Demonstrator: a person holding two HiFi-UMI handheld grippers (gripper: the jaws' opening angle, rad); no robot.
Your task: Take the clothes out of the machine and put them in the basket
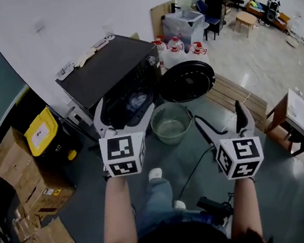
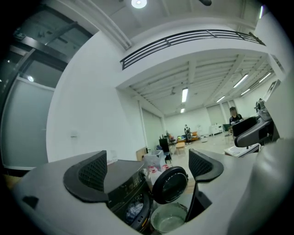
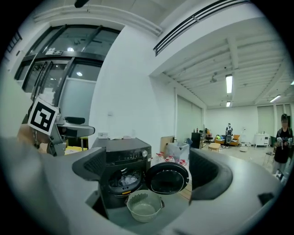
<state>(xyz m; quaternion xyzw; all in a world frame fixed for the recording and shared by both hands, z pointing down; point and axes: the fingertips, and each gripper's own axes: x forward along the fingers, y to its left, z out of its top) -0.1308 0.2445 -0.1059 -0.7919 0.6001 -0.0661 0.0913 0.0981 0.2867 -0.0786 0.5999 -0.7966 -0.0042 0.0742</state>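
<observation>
Clothes point(image 1: 137, 101) are lying bunched inside the drum of the black front-loading machine point(image 1: 113, 68), and its round door point(image 1: 186, 81) is hanging wide open to the right. A pale green basket point(image 1: 171, 123) is sitting on the floor point(image 1: 291, 183) just in front of the opening, showing its bare bottom. The person is standing facing the machine, one white shoe point(image 1: 155, 173) planted behind the basket, and is holding both grippers out short of the machine. The left gripper point(image 1: 124, 113) is pointing toward the drum with its jaws spread wide apart, gripping nothing. The right gripper point(image 1: 221, 116) is hovering to the right of the basket, and its jaws are likewise standing wide open with nothing between them. Neither gripper is touching the clothes, the door or the basket.
</observation>
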